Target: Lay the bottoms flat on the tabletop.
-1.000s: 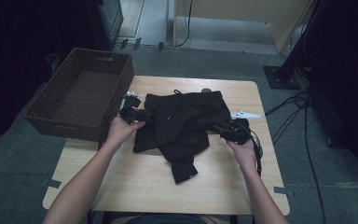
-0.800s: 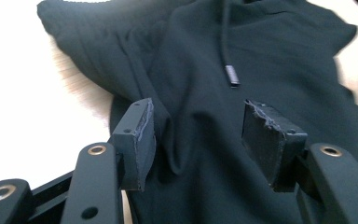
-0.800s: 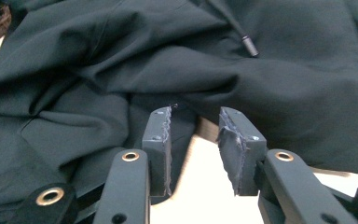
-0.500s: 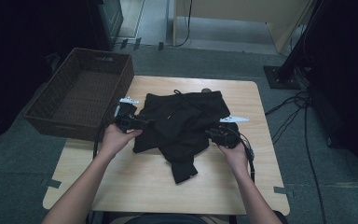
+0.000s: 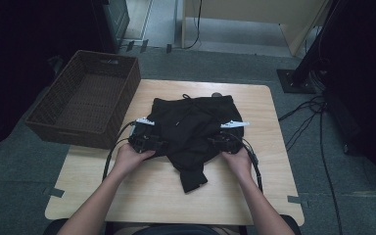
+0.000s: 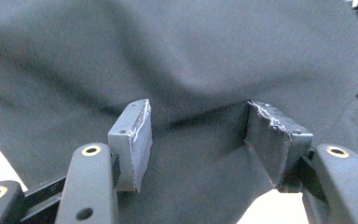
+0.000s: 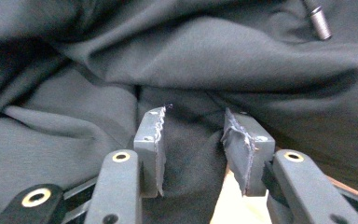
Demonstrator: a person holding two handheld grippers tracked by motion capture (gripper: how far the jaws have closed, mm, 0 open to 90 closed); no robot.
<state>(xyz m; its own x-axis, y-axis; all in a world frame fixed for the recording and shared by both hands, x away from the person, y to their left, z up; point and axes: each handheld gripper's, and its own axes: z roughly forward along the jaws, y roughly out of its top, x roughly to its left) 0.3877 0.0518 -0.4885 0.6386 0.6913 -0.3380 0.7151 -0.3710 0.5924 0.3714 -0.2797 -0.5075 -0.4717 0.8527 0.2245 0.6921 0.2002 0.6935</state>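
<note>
The right gripper [image 7: 192,149] has its jaws apart, with a fold of the black shorts [image 7: 214,56] between them. A cord tip [image 7: 318,19] lies at top right.

A brown wicker basket [image 5: 85,103] sits at the left rear corner of the light wooden tabletop [image 5: 152,191], overhanging its edge and standing open. Grey carpeted floor [image 5: 19,171] surrounds the tabletop. Black cables [image 5: 323,142] trail across the floor on the right, near a dark stand base [image 5: 296,81]. A pale wooden cabinet [image 5: 254,19] stands behind.
</note>
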